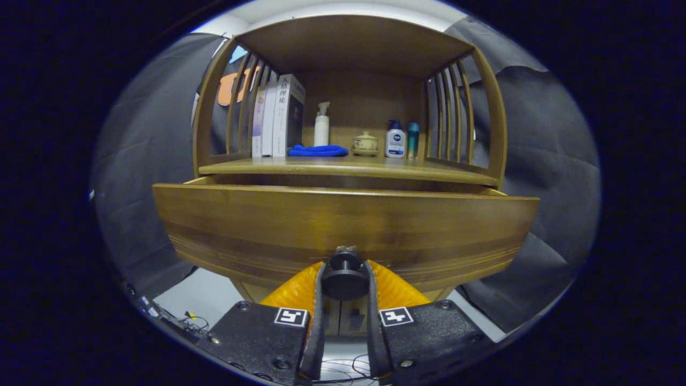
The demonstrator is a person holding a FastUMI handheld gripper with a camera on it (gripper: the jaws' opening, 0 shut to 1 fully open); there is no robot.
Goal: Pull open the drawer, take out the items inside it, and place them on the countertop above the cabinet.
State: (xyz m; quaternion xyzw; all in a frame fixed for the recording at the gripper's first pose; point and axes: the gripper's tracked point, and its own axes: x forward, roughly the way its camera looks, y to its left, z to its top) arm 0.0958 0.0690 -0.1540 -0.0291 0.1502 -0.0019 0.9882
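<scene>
A wooden cabinet stands ahead, and its drawer (343, 222) is pulled out toward me, its wide front panel filling the middle. A round dark knob (344, 273) sits at the lower middle of that panel. My gripper (344, 276) is shut on the knob, one finger pressing each side of it. From this low angle the drawer's inside is hidden behind the front panel. Above the drawer lies the countertop (348, 167), a wooden shelf under a slatted canopy.
On the countertop stand three books (278, 118) at the left, a folded blue cloth (318, 151), a white pump bottle (321, 126), a small lidded ceramic pot (365, 143), a blue-and-white lotion bottle (395, 140) and a teal bottle (412, 140). Cables (182, 319) lie on the floor at lower left.
</scene>
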